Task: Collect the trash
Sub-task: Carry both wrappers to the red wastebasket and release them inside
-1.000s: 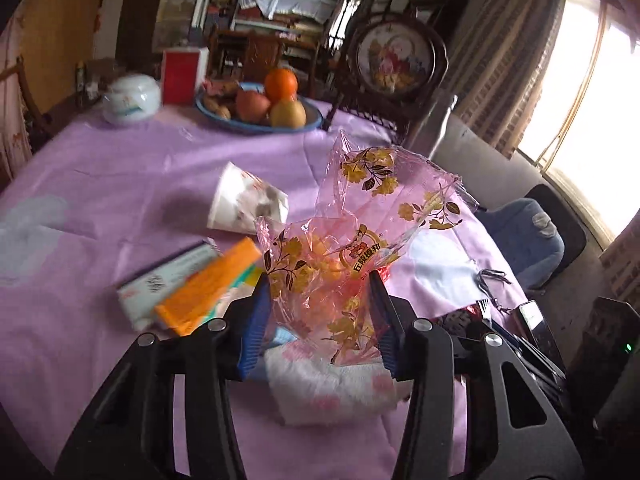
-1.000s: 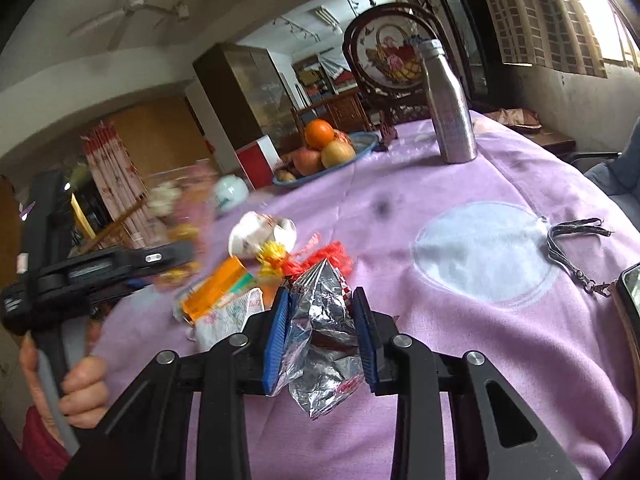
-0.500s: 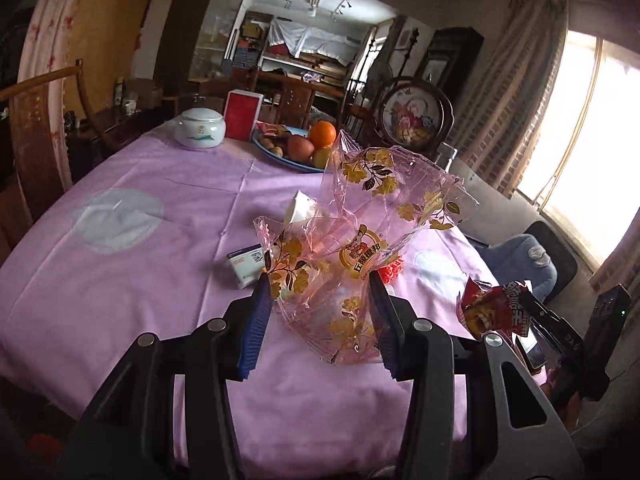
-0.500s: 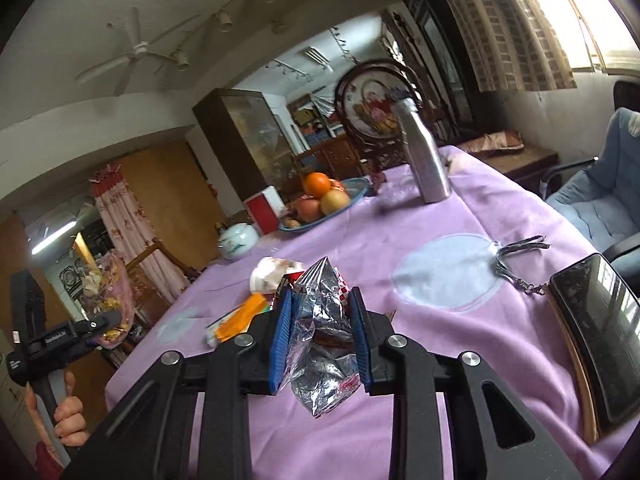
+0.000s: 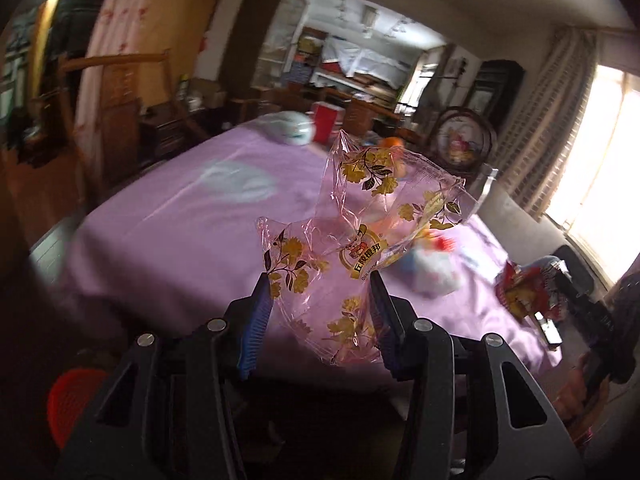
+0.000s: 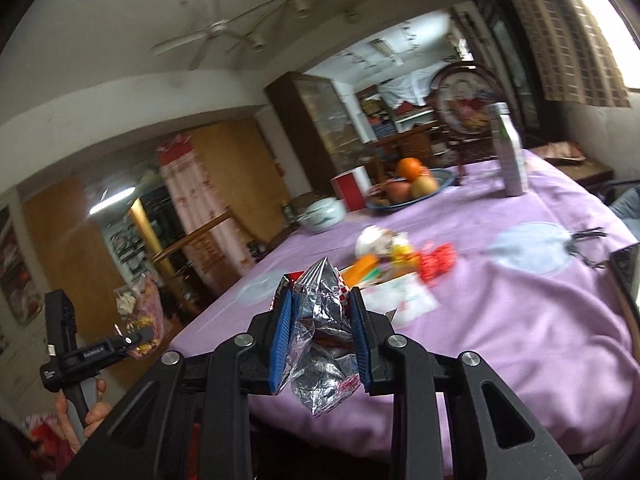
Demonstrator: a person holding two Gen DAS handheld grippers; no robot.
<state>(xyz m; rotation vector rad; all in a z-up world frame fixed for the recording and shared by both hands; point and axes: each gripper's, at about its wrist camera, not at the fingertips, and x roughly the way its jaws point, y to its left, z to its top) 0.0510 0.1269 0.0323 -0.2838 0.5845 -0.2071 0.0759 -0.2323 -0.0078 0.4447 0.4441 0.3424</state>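
My left gripper (image 5: 319,284) is shut on a clear pink plastic bag (image 5: 372,216) printed with gold flowers. It holds the bag upright in the air, just off the near edge of the purple table (image 5: 168,232). My right gripper (image 6: 320,300) is shut on a crumpled silver foil wrapper (image 6: 320,344) with red checks, also held off the table's near edge. The right wrist view shows the left gripper (image 6: 136,336) and its bag (image 6: 140,312) at the lower left, in a hand. In the left wrist view the foil wrapper (image 5: 524,292) appears at the far right.
More litter lies mid-table: a paper cup (image 6: 376,240), an orange packet (image 6: 360,270), a red wrapper (image 6: 438,260) and a tissue pack (image 6: 404,296). Behind stand a fruit bowl (image 6: 412,188), a steel bottle (image 6: 510,152), a red box (image 6: 352,188) and a white pot (image 6: 324,216). A red basket (image 5: 72,400) sits low left.
Both grippers have drawn back from the litter pile to beyond the table's near edge, each still holding its piece. The left one swung left, bringing the red basket into view.
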